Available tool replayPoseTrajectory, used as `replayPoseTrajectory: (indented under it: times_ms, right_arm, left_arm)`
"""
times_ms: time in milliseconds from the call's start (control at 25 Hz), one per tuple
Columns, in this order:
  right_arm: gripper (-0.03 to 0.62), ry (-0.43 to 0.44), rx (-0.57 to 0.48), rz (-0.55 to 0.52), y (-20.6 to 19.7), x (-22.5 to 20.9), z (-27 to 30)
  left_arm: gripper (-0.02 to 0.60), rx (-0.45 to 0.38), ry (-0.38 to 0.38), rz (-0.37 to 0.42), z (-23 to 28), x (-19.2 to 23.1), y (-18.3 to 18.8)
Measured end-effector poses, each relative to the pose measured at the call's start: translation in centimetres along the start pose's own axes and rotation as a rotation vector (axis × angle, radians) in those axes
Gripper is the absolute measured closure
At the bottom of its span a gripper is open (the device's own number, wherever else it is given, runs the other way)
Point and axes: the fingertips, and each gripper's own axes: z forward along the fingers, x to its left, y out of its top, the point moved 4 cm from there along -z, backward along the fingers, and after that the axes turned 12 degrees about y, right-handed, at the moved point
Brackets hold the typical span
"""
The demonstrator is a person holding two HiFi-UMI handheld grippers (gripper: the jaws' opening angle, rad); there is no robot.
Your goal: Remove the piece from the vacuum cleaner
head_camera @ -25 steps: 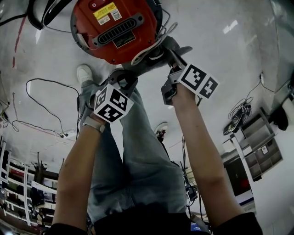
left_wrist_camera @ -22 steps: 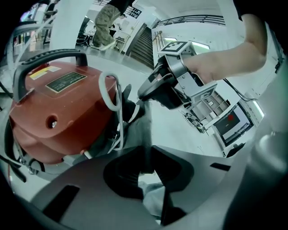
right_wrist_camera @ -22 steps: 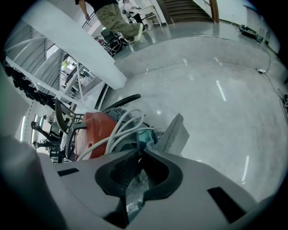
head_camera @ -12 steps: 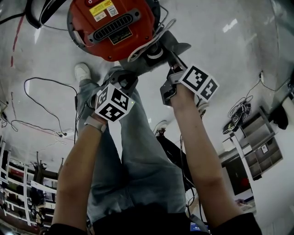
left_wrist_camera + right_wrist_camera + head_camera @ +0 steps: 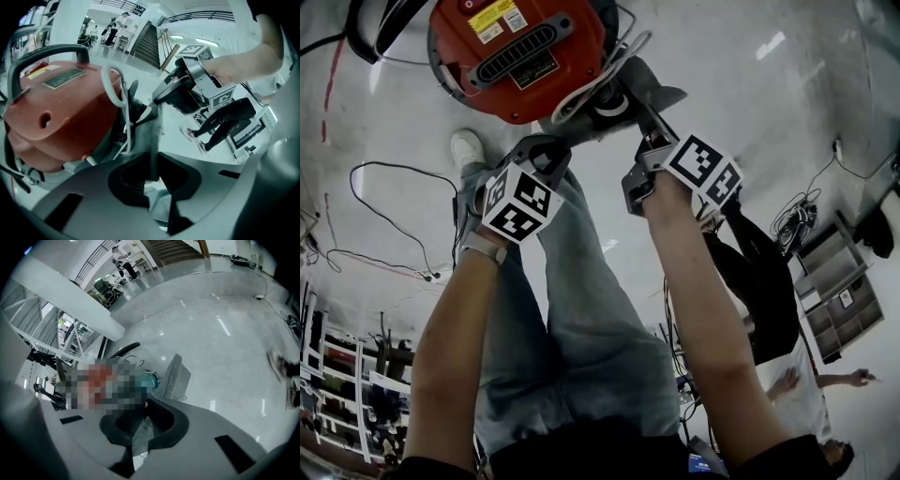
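The red vacuum cleaner [image 5: 516, 56] stands on the floor at the top of the head view. A flat grey piece [image 5: 652, 89] sticks out from its near side, beside a white cord [image 5: 600, 70]. My left gripper [image 5: 546, 150] is shut on the piece's near edge [image 5: 152, 131], its jaws having just closed on it. My right gripper [image 5: 645, 131] grips the other end, and its jaws have just closed further with the grey piece [image 5: 176, 373] between them. The left gripper view shows the vacuum cleaner [image 5: 51, 117] and the right gripper [image 5: 161, 96] on the piece. A mosaic patch hides the vacuum in the right gripper view.
My own legs in jeans [image 5: 581, 309] and a white shoe [image 5: 471, 148] are below the vacuum. Black cables [image 5: 394, 216] trail over the floor at the left. A bystander in black [image 5: 764, 281] stands at the right, near a shelf unit [image 5: 839, 300].
The vacuum and the grey piece have shifted up and left in the head view, both grippers following. A bystander in black has come into view at the right.
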Motion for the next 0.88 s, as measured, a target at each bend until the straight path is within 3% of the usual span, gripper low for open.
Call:
replayPoseTrajectory:
  times_ms: [600,880]
  right_arm:
    - [0.554,0.051,-0.069,0.159,-0.8,-0.8,-0.9]
    - [0.556,0.039,-0.049,0.126,-0.2,-0.6,-0.4]
  left_arm:
    - [0.515,0.034,-0.003,0.032,0.4,0.1,-0.3]
    - [0.522,0.055,-0.078,-0.011,1.0,-1.3,-0.7]
